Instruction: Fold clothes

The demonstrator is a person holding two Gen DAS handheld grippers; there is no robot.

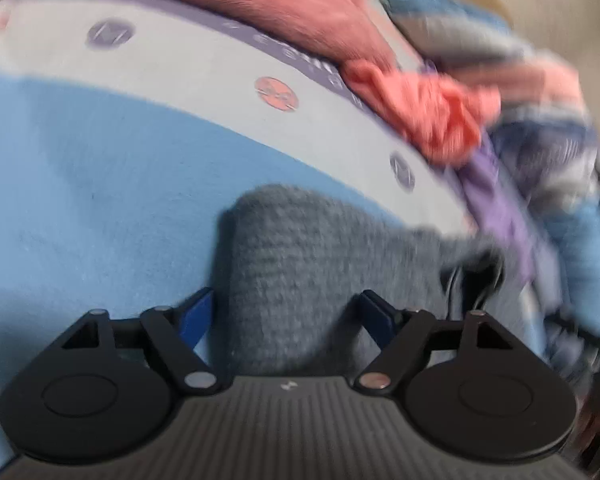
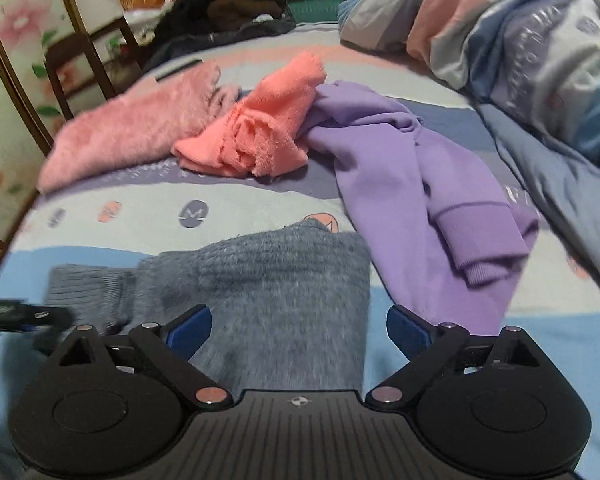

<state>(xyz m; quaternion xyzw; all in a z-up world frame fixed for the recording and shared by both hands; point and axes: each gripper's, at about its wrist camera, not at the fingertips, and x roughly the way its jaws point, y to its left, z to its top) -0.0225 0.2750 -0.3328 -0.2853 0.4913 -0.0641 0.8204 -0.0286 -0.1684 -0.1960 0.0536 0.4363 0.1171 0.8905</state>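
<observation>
Both grippers sit low over the bed, and the grey knit (image 2: 268,280) is right under them, lying on the blue band of the sheet (image 2: 172,196). In the right wrist view the right gripper (image 2: 300,332) has its jaws spread wide, released, with the knit's folded body filling most of the gap between the blue pads (image 2: 190,330); the cloth reaches the left pad but stops short of the right one, so nothing is pinched. A ribbed cuff of the knit trails off to the left, and the tip of the left gripper pokes in at that edge, blurred. Over on the left wrist view, the left gripper (image 1: 288,316) is also spread open, its pads (image 1: 198,314) either side of a rounded fold of the grey knit (image 1: 300,264), without clamping it as far as the blur allows. Beyond the knit, the purple sweatshirt (image 2: 416,184) lies crumpled to the right, its cuff turned toward the camera. Just beside it sits the coral cloth (image 2: 260,128), bunched up and touching the purple fabric, and left of that the fluffy pink garment (image 2: 136,128) stretches along the sheet. A striped quilt (image 2: 520,28) is heaped at the far right, a dark pile of clothes (image 2: 228,8) sits at the far end of the bed, and a wooden chair (image 2: 80,64) stands off to the left.
</observation>
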